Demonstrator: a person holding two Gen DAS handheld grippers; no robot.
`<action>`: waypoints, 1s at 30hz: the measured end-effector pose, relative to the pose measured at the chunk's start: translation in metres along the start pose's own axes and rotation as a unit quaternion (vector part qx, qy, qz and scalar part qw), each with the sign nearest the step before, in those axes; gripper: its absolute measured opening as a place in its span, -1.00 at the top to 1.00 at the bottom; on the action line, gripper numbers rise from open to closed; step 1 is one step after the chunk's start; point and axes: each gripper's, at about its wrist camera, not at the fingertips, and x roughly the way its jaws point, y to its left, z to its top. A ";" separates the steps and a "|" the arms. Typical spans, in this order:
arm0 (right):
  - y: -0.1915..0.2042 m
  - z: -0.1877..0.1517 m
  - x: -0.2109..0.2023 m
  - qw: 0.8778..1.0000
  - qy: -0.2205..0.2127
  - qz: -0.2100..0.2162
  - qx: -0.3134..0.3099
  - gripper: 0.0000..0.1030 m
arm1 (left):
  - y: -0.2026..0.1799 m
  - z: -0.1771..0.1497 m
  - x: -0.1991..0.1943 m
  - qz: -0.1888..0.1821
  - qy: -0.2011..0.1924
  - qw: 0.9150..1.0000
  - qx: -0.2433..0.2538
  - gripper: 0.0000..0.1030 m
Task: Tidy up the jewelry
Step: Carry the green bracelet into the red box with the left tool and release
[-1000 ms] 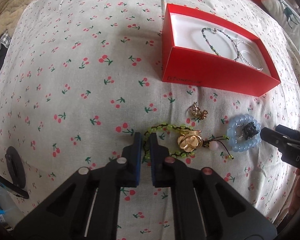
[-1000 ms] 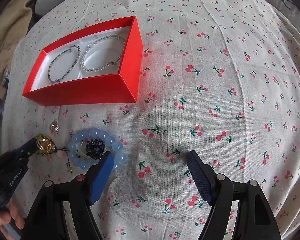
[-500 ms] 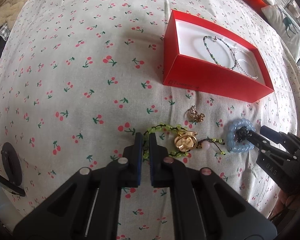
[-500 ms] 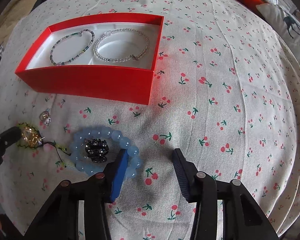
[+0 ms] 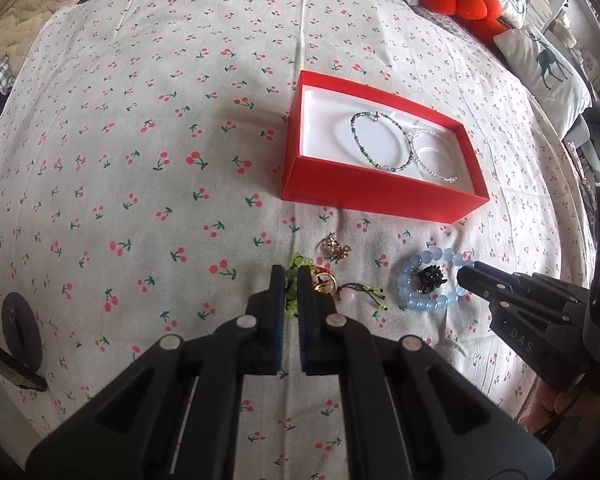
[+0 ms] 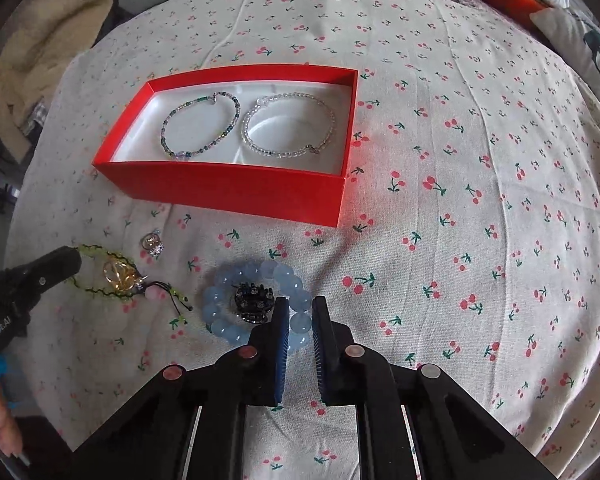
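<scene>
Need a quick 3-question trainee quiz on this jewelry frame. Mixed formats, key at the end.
1. True or false: the red cardboard box already holds two thin beaded bracelets.
2. What is the right gripper shut on? A) gold flower charm B) pale blue chunky bead bracelet C) small gold ring
3. Fill in: the left gripper is shut on the ____ beaded cord bracelet.

Key: 1 true; 2 B; 3 green.

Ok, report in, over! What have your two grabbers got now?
Left gripper shut on green bracelet. Right gripper just closed on blue bracelet. Red box ahead, path clear.
</scene>
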 end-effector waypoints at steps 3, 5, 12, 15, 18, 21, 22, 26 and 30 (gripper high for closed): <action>0.002 -0.002 -0.016 1.000 -0.014 0.014 0.000 0.78 | -0.005 0.001 -0.008 -0.013 -0.008 1.000 0.004 0.87; -0.008 0.001 -0.019 0.999 -0.022 0.023 0.000 0.78 | -0.009 0.002 -0.014 -0.019 -0.015 1.000 0.009 0.87; -0.020 0.004 -0.046 0.998 -0.048 0.046 0.003 0.78 | -0.022 0.006 -0.034 -0.045 -0.041 0.998 0.019 0.87; -0.016 0.003 -0.057 0.997 -0.059 0.054 0.006 0.77 | -0.025 0.008 -0.040 -0.051 -0.052 0.997 0.020 0.87; -0.016 0.006 -0.066 0.996 -0.070 0.060 0.014 0.77 | -0.025 0.010 -0.041 -0.058 -0.057 0.997 0.015 0.87; -0.018 0.010 -0.075 0.994 -0.086 0.069 0.021 0.77 | -0.026 0.014 -0.043 -0.065 -0.062 0.996 0.011 0.87; -0.018 0.012 -0.079 0.993 -0.093 0.073 0.022 0.77 | -0.027 0.015 -0.045 -0.068 -0.066 0.995 0.009 0.87; -0.020 0.019 -0.094 0.989 -0.120 0.086 0.028 0.77 | -0.032 0.022 -0.055 -0.088 -0.088 0.992 0.007 0.87; -0.020 0.024 -0.102 0.986 -0.139 0.086 0.034 0.77 | -0.040 0.028 -0.064 -0.101 -0.111 0.989 0.010 0.87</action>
